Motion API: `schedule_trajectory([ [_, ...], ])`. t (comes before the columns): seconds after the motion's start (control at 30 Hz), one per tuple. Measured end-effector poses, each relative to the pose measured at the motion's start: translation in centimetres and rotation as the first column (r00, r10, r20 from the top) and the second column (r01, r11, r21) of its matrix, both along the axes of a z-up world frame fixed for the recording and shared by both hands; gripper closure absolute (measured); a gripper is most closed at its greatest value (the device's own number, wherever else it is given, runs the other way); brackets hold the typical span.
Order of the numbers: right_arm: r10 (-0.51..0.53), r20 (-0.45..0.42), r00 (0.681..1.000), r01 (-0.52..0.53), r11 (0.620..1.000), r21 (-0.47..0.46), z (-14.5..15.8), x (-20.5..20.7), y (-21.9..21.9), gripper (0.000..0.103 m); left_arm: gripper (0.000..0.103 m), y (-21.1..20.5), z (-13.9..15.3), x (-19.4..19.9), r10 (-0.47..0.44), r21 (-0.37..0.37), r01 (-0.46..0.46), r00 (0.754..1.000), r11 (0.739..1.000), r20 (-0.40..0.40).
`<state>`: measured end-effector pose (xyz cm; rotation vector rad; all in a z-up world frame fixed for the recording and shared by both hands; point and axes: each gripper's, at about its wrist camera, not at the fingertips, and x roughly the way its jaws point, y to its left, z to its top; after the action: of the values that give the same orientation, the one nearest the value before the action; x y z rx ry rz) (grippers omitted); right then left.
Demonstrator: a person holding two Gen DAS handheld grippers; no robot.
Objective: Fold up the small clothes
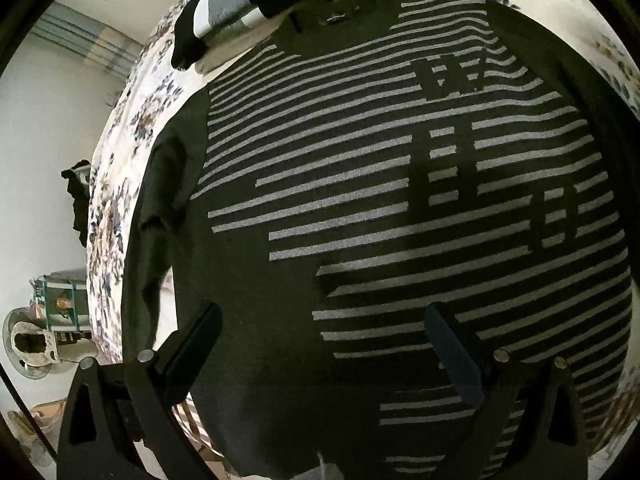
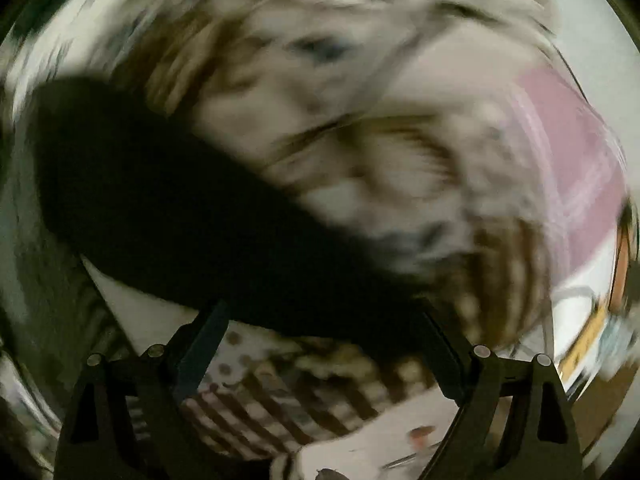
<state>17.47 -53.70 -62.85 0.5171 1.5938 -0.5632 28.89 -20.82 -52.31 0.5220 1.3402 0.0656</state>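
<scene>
A dark sweater with grey stripes (image 1: 360, 200) lies flat, front up, on a floral bedspread (image 1: 120, 168), collar at the far end. My left gripper (image 1: 324, 316) is open just above the sweater's lower hem, holding nothing. In the blurred right wrist view a dark sleeve (image 2: 168, 200) stretches from the upper left down between the fingers. My right gripper (image 2: 324, 312) is open, with the sleeve lying between or just beyond its tips; contact is unclear.
A folded black, grey and white garment (image 1: 248, 4) lies beyond the collar. The bed's left edge (image 1: 94, 240) drops to a floor with clutter (image 1: 52, 320). A pink cloth (image 2: 568, 168) lies at the right, and striped fabric (image 2: 280, 400) below the right gripper.
</scene>
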Motion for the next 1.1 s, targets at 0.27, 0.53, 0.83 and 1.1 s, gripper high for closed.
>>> schedule_trajectory([
  [0.27,-0.166,-0.063,0.984,0.145,0.956,-0.254,-2.5,-2.2,-6.1,0.010,0.000,-0.6,-1.4,0.5,-0.045,0.025,0.044,0.998,0.999,0.032],
  [0.53,-0.526,0.079,0.847,0.530,0.846,-0.054,0.7,-10.1,-14.5,0.010,0.000,0.1,-2.8,0.8,-0.011,0.025,0.012,1.000,1.000,-0.010],
  [0.83,-0.551,0.131,0.824,0.521,0.828,0.206,-5.8,-11.4,-10.2,0.044,0.000,1.1,-3.2,1.5,0.013,0.059,-0.012,1.000,0.998,-0.021],
  [1.1,-0.477,0.329,0.815,0.445,0.879,0.172,4.7,-4.6,-10.4,0.094,0.000,0.4,-1.5,2.3,0.013,0.030,-0.013,1.000,0.999,0.010],
])
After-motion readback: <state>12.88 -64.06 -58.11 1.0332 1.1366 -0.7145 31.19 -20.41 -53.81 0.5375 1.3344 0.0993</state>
